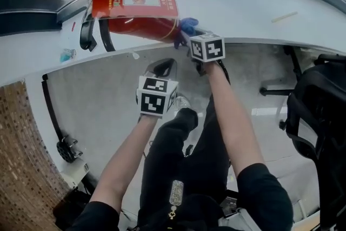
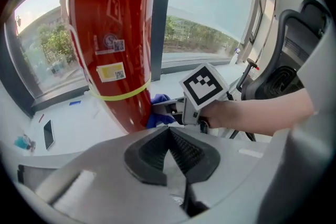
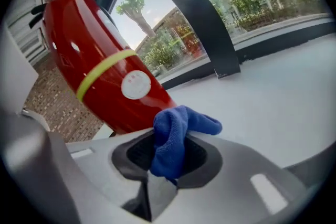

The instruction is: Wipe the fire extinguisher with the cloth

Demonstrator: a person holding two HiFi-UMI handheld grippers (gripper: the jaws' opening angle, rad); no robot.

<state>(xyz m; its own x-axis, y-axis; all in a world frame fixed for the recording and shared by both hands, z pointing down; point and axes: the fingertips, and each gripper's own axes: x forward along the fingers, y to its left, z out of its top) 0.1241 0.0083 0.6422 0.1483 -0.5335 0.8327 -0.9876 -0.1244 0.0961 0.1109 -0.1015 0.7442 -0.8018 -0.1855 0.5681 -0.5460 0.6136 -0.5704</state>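
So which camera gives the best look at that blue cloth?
The right gripper view: the cloth is close up, pinched in the right gripper. The head view shows a blue scrap beside the fire extinguisher; the left gripper view shows a small patch at its base.

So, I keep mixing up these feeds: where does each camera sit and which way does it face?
Head view: on the head, facing steeply down at the fire extinguisher on the white ledge; forearms, legs, left gripper, right gripper show.
Left gripper view: on that gripper, along its shut empty jaws toward the extinguisher; the right hand shows.
Right gripper view: on that gripper, along jaws gripping the blue cloth toward the extinguisher; no body.
Shared: head and left gripper views both show the right gripper.
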